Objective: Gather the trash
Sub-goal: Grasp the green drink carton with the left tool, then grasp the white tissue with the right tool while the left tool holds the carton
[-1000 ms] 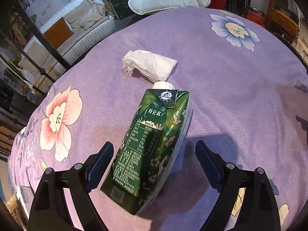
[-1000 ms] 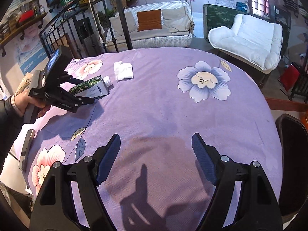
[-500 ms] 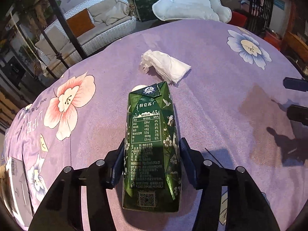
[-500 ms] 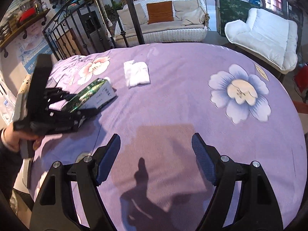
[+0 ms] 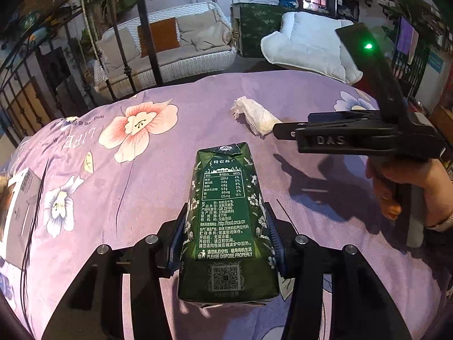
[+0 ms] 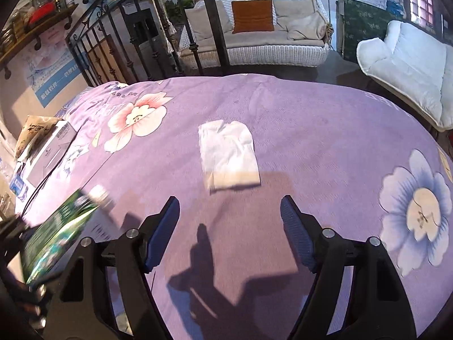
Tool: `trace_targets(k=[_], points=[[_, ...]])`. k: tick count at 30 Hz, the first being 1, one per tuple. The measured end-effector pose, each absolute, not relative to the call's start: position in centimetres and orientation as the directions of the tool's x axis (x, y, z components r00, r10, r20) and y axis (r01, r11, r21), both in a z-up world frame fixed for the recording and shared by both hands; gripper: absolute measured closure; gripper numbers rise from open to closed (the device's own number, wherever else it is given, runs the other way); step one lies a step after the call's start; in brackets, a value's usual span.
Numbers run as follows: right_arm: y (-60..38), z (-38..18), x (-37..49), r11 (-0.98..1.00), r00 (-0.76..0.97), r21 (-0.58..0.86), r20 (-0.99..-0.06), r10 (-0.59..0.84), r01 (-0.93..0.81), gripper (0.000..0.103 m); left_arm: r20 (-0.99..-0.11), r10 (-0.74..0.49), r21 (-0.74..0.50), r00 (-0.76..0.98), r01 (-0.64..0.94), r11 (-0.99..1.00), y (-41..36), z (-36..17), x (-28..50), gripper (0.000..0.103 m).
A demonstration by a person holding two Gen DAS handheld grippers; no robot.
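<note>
My left gripper (image 5: 226,238) is shut on a dark green milk carton (image 5: 226,212) and holds it above the purple flowered tablecloth (image 5: 158,187). The carton also shows blurred at the left of the right wrist view (image 6: 59,232). A crumpled white tissue (image 6: 229,154) lies on the cloth just ahead of my right gripper (image 6: 229,232), which is open and empty. In the left wrist view the tissue (image 5: 254,114) lies beyond the carton, and the right gripper (image 5: 354,136) hovers right next to it.
A white box and papers (image 6: 48,150) lie at the table's left edge. A black iron railing (image 6: 113,45), a wicker sofa (image 6: 254,36) and a white cushioned chair (image 6: 410,65) stand beyond the table's far edge.
My left gripper closed on the carton and lifted it. My right gripper moved forward and left until the tissue lies just ahead of its open fingers.
</note>
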State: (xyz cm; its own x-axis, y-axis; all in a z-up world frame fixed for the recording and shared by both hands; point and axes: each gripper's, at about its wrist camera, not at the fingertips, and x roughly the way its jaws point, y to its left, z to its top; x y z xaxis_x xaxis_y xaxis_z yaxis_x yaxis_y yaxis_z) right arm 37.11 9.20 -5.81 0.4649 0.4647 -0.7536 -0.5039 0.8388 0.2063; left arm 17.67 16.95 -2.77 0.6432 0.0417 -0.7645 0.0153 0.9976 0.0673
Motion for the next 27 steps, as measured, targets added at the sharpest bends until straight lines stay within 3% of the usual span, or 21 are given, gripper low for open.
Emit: trace_targets(k=[6,8,9,13,27], points=[[12.2,-7.7,39.4,0.842,0.442,0.188,-0.782,0.440,-0.506,0.046,-0.739,0.066,0.041,0.670,-0.053,0.998,16.9,-2.4,15.9,0.054],[12.7,-8.3,39.8,0.849,0.445,0.175,-0.788,0.425,-0.499,0.061,-0.737,0.066,0.031,0.673,-0.063,0.998,16.6,-2.6,15.5,0.054],[12.9,-8.4,40.0,0.850,0.446,0.168,-0.791,0.418,-0.500,0.079,-0.736,0.067,0.029,0.674,-0.067,0.997,16.6,-2.7,15.5,0.054],[12.1,-8.1,39.7,0.849,0.444,0.182,-0.788,0.427,-0.495,0.095,-0.731,0.056,0.006,0.680,-0.076,0.997,16.6,-3.0,15.1,0.054],[2.8,-3.6,31.7,0.849,0.485,0.244,-0.732,0.478,-0.469,0.097,-0.690,0.003,-0.029,0.724,-0.031,0.999,12.4,-3.0,13.9,0.054]])
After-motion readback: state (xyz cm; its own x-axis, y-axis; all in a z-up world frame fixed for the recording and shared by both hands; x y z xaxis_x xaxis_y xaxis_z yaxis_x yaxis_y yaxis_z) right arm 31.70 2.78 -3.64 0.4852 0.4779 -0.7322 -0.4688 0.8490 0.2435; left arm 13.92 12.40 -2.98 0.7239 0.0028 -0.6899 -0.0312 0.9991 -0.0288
